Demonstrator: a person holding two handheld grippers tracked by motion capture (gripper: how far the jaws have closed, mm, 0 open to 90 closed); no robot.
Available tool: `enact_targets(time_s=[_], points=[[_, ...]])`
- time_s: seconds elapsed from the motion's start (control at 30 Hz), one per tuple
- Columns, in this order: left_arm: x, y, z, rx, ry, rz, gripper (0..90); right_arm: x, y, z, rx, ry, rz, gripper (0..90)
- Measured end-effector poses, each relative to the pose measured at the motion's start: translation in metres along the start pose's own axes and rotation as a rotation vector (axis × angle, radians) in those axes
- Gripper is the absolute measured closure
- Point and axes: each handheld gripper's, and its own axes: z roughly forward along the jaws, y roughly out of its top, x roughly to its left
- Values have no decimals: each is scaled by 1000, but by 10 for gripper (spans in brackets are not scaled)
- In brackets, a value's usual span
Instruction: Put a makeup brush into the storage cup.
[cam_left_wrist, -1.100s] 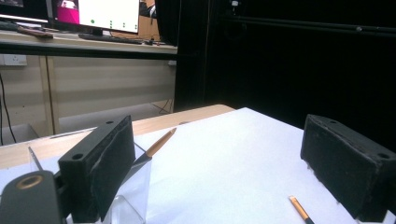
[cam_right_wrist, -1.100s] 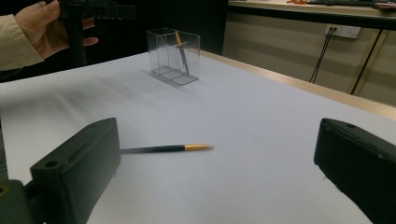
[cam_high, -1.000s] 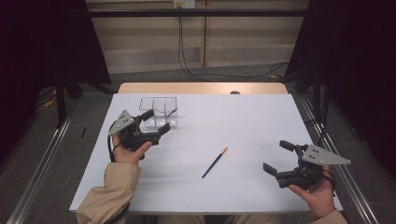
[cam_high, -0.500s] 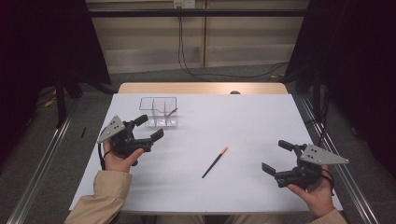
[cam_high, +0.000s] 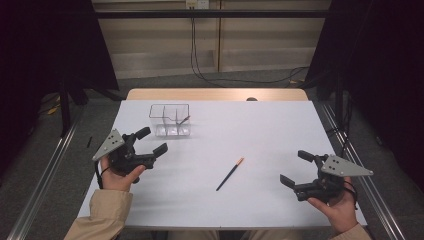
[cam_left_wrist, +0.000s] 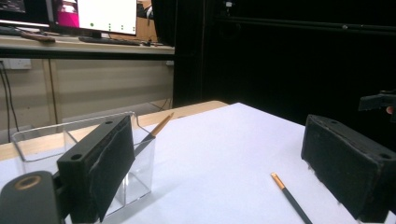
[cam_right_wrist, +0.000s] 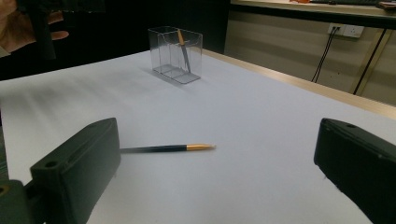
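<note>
Pencil (cam_high: 230, 174) lies loose mid-counter (cam_high: 260, 130), at 3 o'clock of the left hand-held gripper (cam_high: 151, 141) and 9 o'clock of the right (cam_high: 296, 168), both wide and empty; clear holder (cam_high: 170, 120) at 11 o'clock contains another pencil (cam_high: 182, 120).

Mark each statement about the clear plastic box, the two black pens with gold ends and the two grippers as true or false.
1. One black pen with a gold end lies flat on the white table. True.
2. The clear plastic box is empty. False: a second pen leans inside it.
3. The left gripper holds a pen. False: its jaws are open, with nothing between them.
4. The right gripper is open. True.
</note>
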Motion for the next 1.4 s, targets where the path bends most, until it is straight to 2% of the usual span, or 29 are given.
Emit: enact_targets(time_s=[0.3,0.33,0.43,0.53,0.63,0.83,0.87,0.97,1.1,1.13,1.17,1.2,1.27,1.4], points=[[2,-2,-12,5,20,12,84,0,0,1,1,2,0,2],[2,-2,-15,9,35,19,81,0,0,1,0,3,2,2],[1,-5,-20,18,44,22,76,0,-1,1,3,1,3,2],[3,-7,-23,18,36,17,62,1,-1,2,2,3,2,2],[4,-8,-27,12,12,11,38,2,-1,4,2,5,-2,2],[0,-10,-26,21,-49,38,5,2,-1,5,9,7,-5,2],[0,-10,-26,25,-56,46,4,2,-1,5,10,9,-4,2],[1,-11,-28,18,-65,36,0,2,-2,6,7,11,-3,2],[3,-11,-32,27,-84,59,1,2,-1,7,10,14,-4,2],[3,-12,-35,15,-110,71,1,2,-1,8,11,13,-5,2],[3,-13,-36,12,-118,74,0,2,-1,8,9,13,-6,2],[2,-13,-37,26,-128,85,0,2,-1,8,10,12,-6,2],[2,-13,-37,35,-131,102,0,2,-1,9,10,13,-5,2],[-1,-15,-36,40,-139,92,2,2,-1,11,12,14,-6,2]])
